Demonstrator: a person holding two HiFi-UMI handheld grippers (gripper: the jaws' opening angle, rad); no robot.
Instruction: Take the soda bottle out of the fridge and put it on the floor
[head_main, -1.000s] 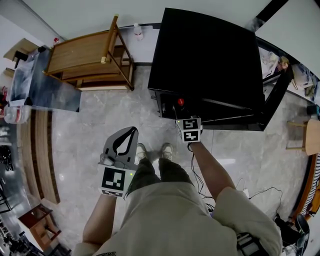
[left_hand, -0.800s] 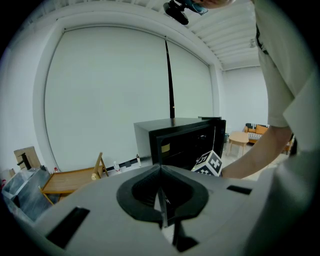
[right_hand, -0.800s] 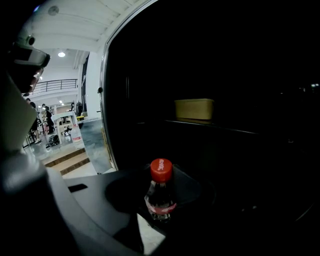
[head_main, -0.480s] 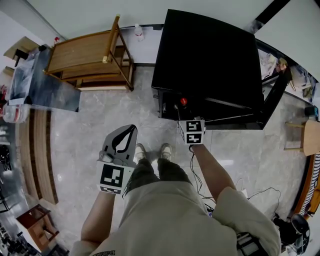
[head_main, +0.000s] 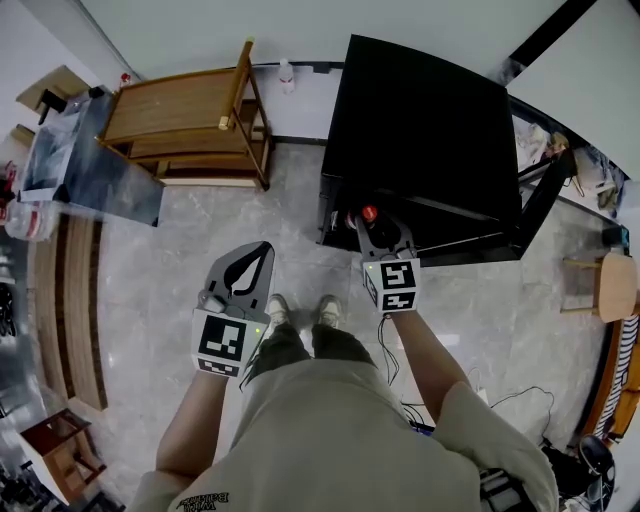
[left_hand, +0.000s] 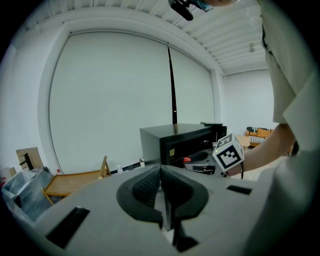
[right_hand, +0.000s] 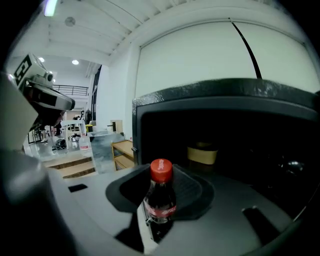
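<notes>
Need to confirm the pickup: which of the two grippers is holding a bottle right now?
The right gripper: its jaws are clamped on the red-capped soda bottle. The left gripper has its jaws closed together with nothing between them.

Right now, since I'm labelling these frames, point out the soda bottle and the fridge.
soda bottle (right_hand: 160, 210), right gripper view, on its red label.
fridge (head_main: 420, 120), head view, on its black top.
</notes>
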